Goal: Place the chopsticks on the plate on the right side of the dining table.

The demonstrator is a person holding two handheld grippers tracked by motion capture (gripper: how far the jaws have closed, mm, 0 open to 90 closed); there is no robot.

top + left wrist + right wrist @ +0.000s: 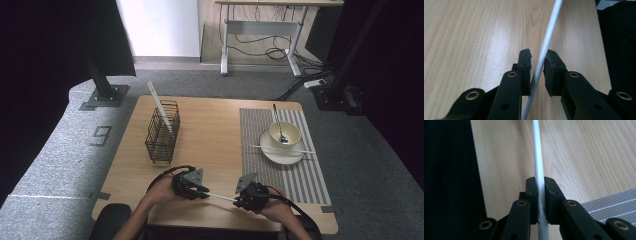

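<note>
A: Nearest the person, the left tongs and the right tongs face each other over the front edge of the counter, with a white chopstick bridging them just above the wood.

B: The high view leaves the grip unclear. The right gripper view settles one side: its jaws are clamped flat on the chopstick, pads pressing both sides.

A: The left gripper view differs. There the chopstick runs between the jaws, leaning against one pad, with a sliver of daylight on the other side, so the left tongs stand narrowly parted, not squeezing.

B: The right gripper view also catches a corner of the striped placemat.

A: Farther off, the high view adds the rest: a wire basket holding another white stick, and on the placemat a plate carrying a bowl with a spoon, a second chopstick lying across the plate.
</note>
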